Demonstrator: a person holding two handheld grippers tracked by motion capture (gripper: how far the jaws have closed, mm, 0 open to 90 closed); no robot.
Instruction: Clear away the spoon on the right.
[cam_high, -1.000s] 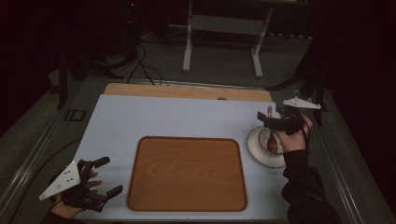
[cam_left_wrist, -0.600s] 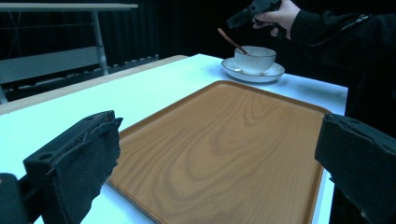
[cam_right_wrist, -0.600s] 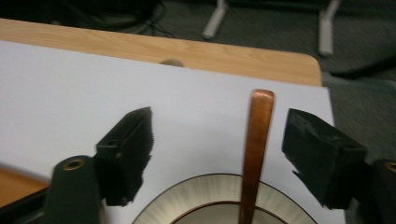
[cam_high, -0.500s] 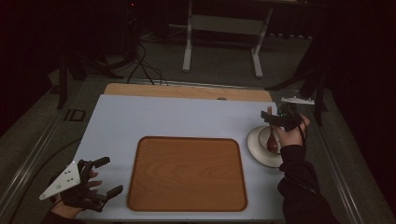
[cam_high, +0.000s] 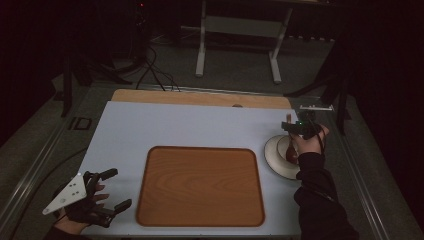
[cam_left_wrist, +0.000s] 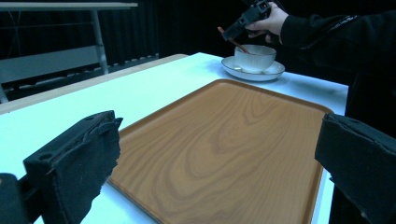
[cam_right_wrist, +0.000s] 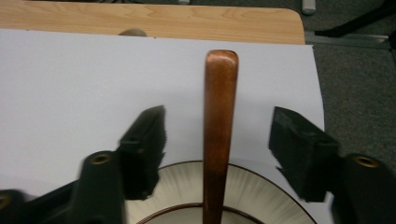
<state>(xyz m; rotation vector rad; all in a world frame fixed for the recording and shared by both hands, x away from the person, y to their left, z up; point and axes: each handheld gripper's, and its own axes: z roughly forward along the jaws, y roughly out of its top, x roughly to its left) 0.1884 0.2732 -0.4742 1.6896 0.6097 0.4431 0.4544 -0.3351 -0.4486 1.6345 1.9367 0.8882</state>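
My right gripper (cam_right_wrist: 217, 135) straddles the spoon handle (cam_right_wrist: 219, 116) wide-jawed; closing off-centre could tip the bowl (cam_left_wrist: 254, 57); left gripper (cam_high: 107, 192) idles wide.

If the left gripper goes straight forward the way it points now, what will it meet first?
Most likely the wooden tray: the left gripper is open, and the tray lies flat just ahead between its fingers. The cup on its saucer is farther along, though depth is unclear.
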